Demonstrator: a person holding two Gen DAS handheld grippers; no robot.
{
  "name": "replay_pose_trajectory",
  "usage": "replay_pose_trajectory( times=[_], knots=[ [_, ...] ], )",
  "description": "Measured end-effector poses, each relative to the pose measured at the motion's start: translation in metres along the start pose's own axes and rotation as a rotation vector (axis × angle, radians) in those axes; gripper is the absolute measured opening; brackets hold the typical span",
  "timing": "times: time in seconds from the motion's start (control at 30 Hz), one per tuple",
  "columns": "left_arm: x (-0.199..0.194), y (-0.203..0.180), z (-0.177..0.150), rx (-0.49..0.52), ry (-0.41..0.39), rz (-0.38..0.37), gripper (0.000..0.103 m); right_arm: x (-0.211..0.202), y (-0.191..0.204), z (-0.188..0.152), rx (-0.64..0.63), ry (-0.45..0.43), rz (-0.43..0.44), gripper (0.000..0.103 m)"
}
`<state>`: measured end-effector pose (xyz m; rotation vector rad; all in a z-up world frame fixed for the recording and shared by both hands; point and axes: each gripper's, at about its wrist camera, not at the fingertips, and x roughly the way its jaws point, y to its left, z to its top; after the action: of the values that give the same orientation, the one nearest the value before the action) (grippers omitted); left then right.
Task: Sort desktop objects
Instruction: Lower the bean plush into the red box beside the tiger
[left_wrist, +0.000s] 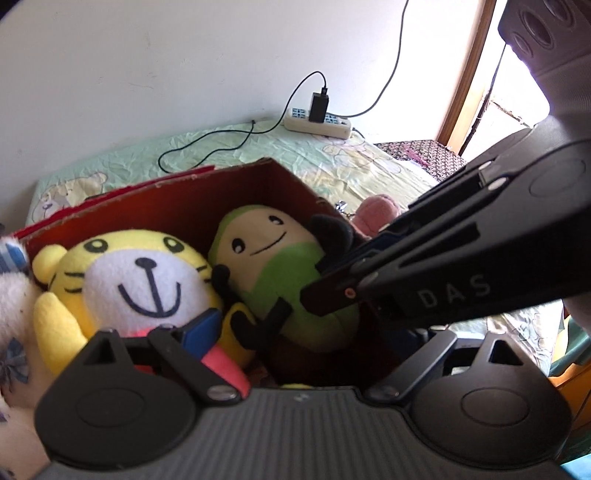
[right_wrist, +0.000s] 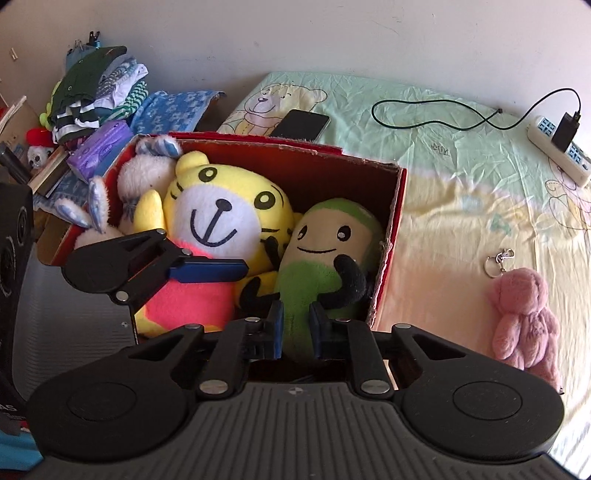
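Bedsheet (right_wrist: 461, 177), pale green with cartoon bears, covers the bed against a white wall; on it we see a red box (right_wrist: 395, 229), with a power strip (right_wrist: 557, 155) and phone (right_wrist: 301, 124) beyond it. Inside the box, beside a yellow tiger plush (right_wrist: 218, 221), lies the green plush (right_wrist: 325, 254); our right tongs (right_wrist: 296, 334) pinch its lower end. Our left tongs (right_wrist: 207, 269) are spread over the tiger. "DAS" marks the right tongs' body.

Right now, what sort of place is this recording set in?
Probably a bedroom at home. A crumpled pastel sheet printed with cartoon bears covers the surface, folded clothes are piled against the wall, and a red cardboard box holds plush toys.
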<state>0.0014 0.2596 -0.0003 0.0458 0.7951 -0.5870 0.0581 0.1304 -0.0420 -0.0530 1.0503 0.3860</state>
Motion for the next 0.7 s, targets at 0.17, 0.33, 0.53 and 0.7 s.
replay_pose_trajectory(
  times=[0.17,0.33,0.53,0.7],
  knots=[
    [0.002,-0.001,0.004,-0.011,0.006,-0.006,0.094,0.008,-0.003,0.002,0.032,0.029,0.004,0.017],
    [0.006,-0.006,0.005,0.003,0.014,-0.001,0.094,0.006,-0.012,0.000,0.066,0.014,0.020,0.015],
    [0.016,-0.009,0.013,-0.019,0.057,0.046,0.095,0.010,-0.020,0.000,0.086,-0.039,0.030,0.015],
    [0.019,-0.009,0.016,-0.026,0.085,0.076,0.092,0.004,-0.022,-0.006,0.097,-0.069,0.053,0.017]
  ],
)
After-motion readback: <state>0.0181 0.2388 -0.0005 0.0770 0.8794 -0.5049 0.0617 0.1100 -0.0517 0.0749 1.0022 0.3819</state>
